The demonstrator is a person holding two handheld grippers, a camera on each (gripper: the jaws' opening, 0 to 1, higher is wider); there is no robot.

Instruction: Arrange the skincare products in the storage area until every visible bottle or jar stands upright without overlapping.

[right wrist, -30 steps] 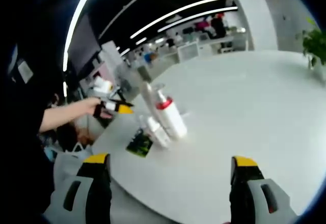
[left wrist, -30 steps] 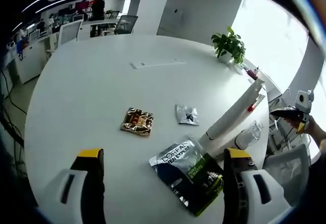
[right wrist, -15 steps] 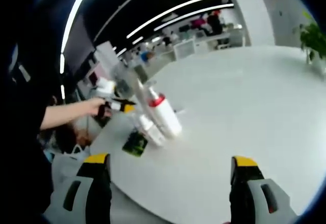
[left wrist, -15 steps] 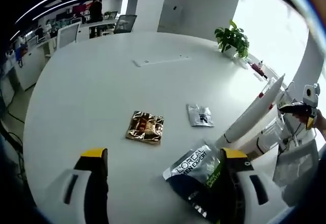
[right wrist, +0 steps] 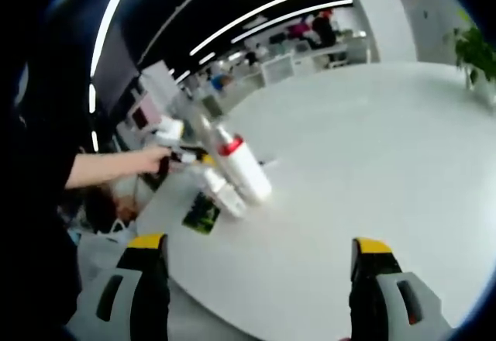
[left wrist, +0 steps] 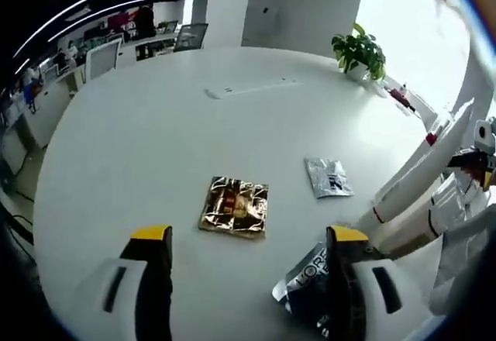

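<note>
On the white table point(left wrist: 139, 147) two white bottles stand close together — the taller red-collared bottle point(right wrist: 242, 169) and a smaller white bottle point(right wrist: 223, 194) just beside it. A gold foil sachet point(left wrist: 235, 207), a silver sachet point(left wrist: 328, 178) and a dark L'Oréal pouch point(left wrist: 306, 294) lie flat nearby. The left gripper point(left wrist: 246, 236) is best lowered squarely over one sachet — jaws straddling it, bottles left undisturbed. Its jaws are spread wide and hold nothing. The right gripper point(right wrist: 258, 244) is likewise wide open, empty, above bare table.
</note>
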